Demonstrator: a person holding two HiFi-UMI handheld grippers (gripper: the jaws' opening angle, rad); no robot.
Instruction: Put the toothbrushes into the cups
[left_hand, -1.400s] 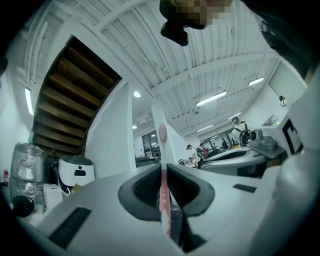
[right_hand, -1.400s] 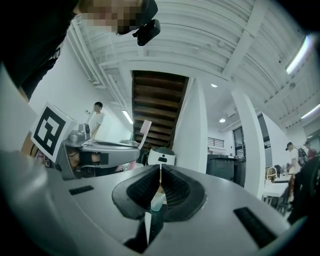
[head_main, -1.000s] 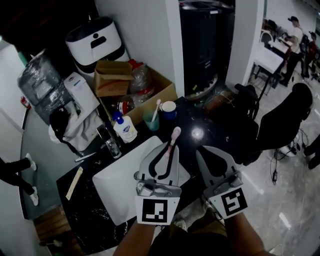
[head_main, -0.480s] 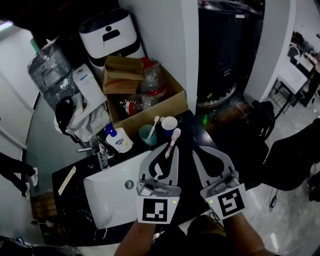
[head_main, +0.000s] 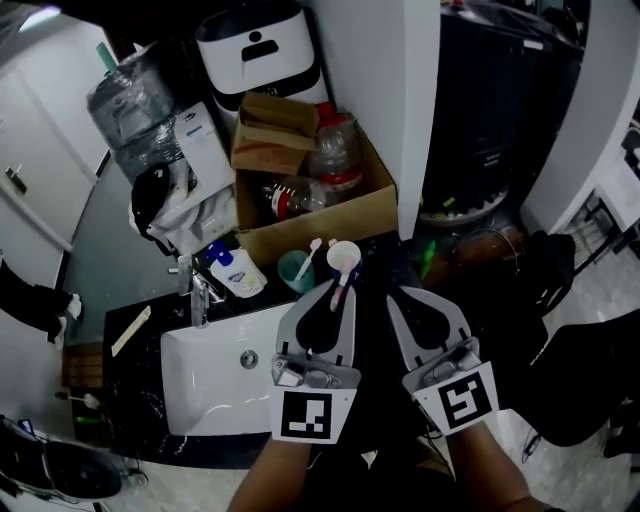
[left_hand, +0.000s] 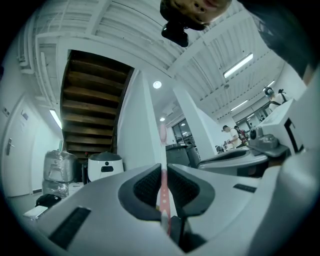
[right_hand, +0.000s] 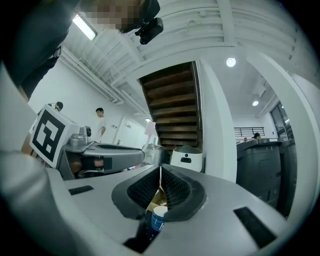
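Your left gripper (left_hand: 163, 169) is clamped on the pink toothbrush (left_hand: 162, 136), whose bristle end sticks out past the tips and, in the head view, overlaps the rim of the blue cup (head_main: 343, 257) on the black bench (head_main: 132, 400). Your right gripper (right_hand: 160, 172) has its jaws together, holding nothing. Just beside the blue cup, the teal cup (head_main: 293, 270) holds a white toothbrush (head_main: 310, 256), near the sink (head_main: 205, 385).

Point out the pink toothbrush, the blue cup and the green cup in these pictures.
pink toothbrush (left_hand: 163, 186), left gripper view, on its handle.
blue cup (head_main: 338, 252), head view, on its white inside.
green cup (head_main: 294, 273), head view, on its outer wall.
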